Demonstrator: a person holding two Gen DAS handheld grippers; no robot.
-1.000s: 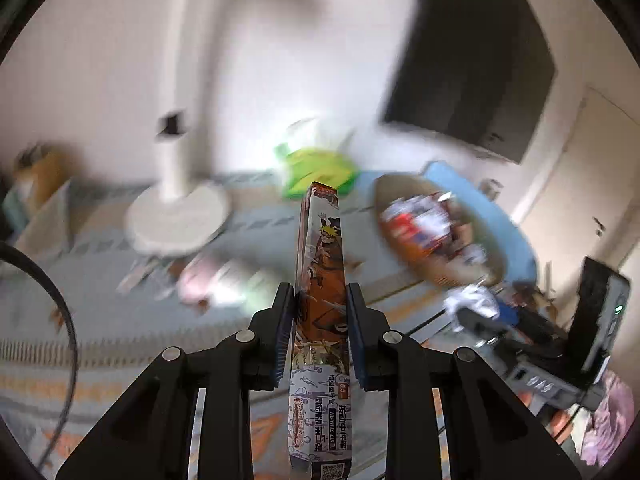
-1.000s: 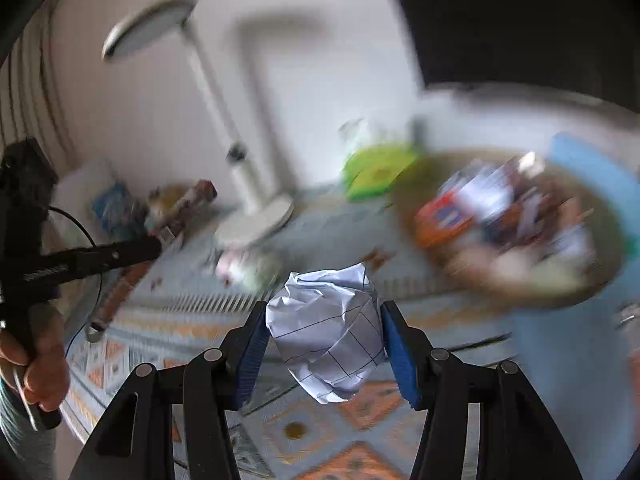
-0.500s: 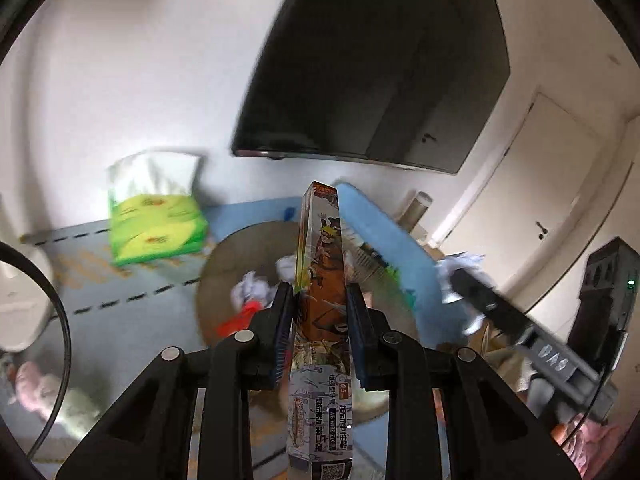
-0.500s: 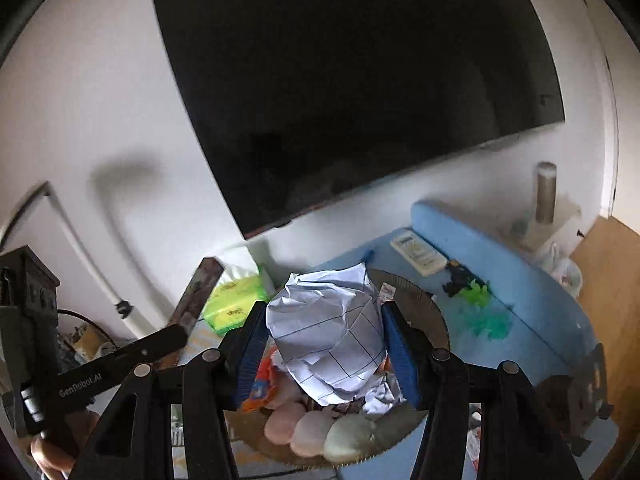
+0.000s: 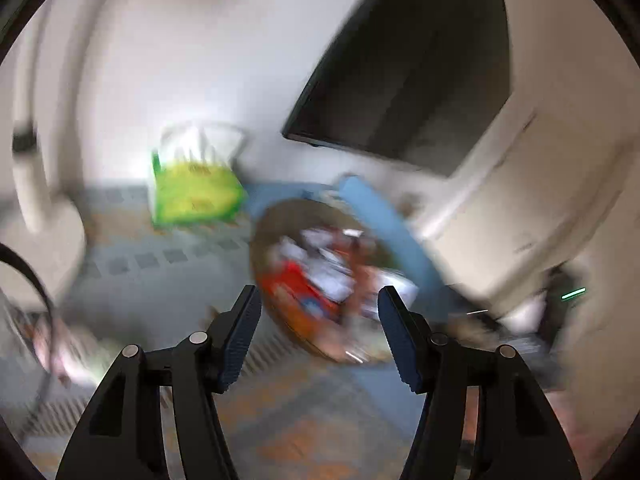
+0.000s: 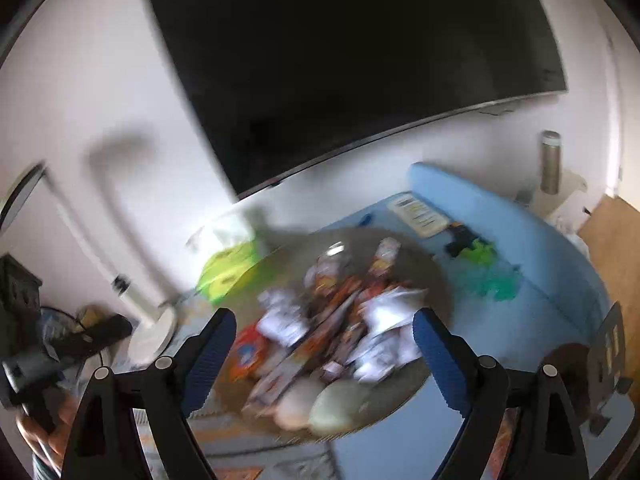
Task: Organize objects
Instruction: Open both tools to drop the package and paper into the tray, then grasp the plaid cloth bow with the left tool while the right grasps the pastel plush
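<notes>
A round brown tray (image 6: 436, 280) on the blue mat holds snack packs, crumpled paper balls (image 6: 384, 312) and pale egg-shaped things. A long orange printed pack (image 6: 304, 352) lies slanted among them. My right gripper (image 6: 322, 320) hangs over the tray, jaws opening wide, nothing between them. My left gripper (image 5: 318, 296) faces the same tray (image 5: 264, 232) in a blurred view, jaws opening and empty. In the right wrist view the left gripper (image 6: 72, 344) shows at the far left, held by a hand (image 6: 40, 436).
A green tissue pack (image 5: 192, 196) stands behind the tray to the left. A white lamp base (image 5: 36, 220) sits at the far left. A dark TV (image 6: 360, 60) hangs on the wall. A remote (image 6: 418, 214) and green toys (image 6: 480, 256) lie on the mat.
The long printed pack has left my left jaws and the paper ball has left my right jaws. Both pairs of jaws now stand wider. The left view has swung leftward.
</notes>
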